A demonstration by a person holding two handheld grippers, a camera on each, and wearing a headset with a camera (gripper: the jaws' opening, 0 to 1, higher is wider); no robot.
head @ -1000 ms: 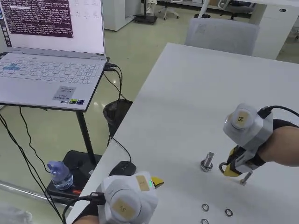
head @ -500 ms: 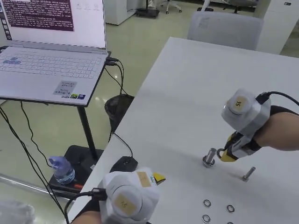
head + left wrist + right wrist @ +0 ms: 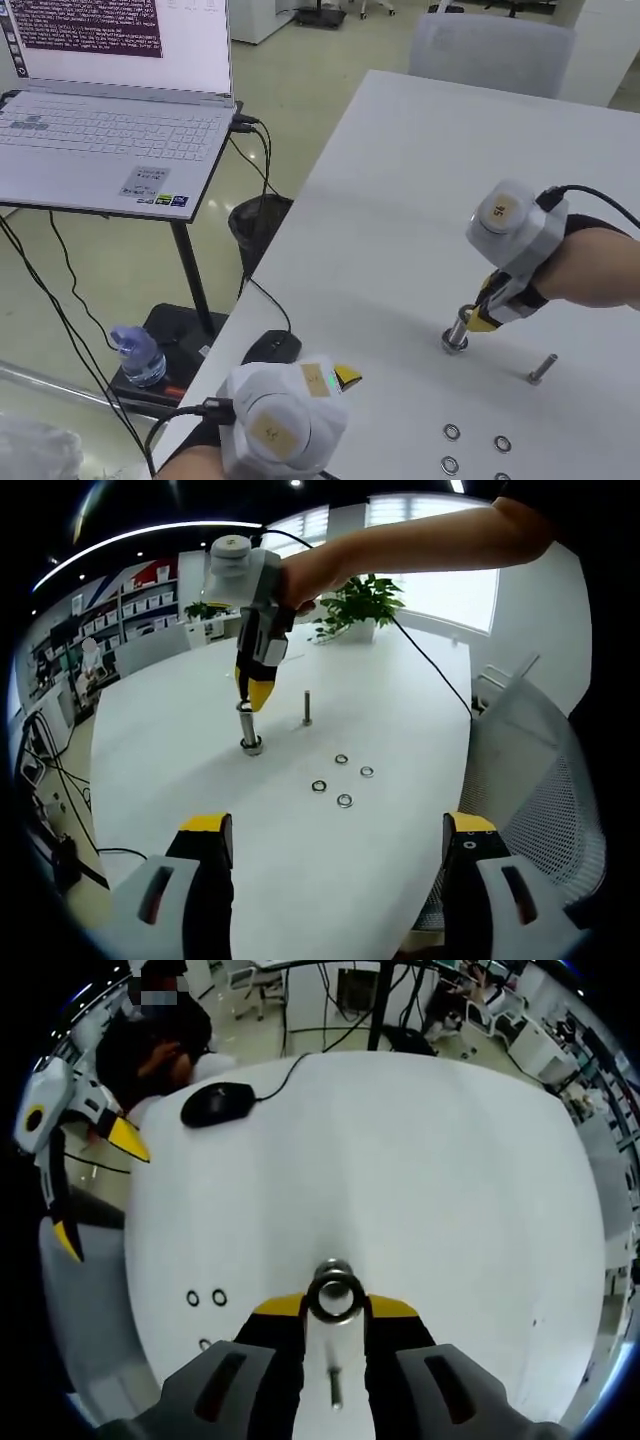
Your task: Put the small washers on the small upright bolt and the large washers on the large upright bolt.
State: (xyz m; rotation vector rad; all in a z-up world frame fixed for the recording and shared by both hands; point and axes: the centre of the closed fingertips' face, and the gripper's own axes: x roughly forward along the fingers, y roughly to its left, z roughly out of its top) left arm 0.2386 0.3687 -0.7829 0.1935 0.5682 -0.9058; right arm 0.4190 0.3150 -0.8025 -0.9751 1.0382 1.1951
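Right of centre in the head view, the right gripper (image 3: 478,318) clamps a large washer (image 3: 313,1300) flat, its hole lined up over the large upright bolt (image 3: 457,333), apparently ready to drop it on. Lower right, loose washers (image 3: 451,432) lie near the small upright bolt (image 3: 541,369). At the bottom edge the left gripper (image 3: 337,825) hangs clear, jaws spread and empty.

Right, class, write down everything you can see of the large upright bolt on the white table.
The large upright bolt is shiny grey metal: a wide head flat on the white table, a thick shank pointing up. In the head view it stands left of the small upright bolt, beyond the loose washers. The right gripper hangs at its tip, tongs shut on a washer lined up with the shank; whether washer and tip touch is unclear.
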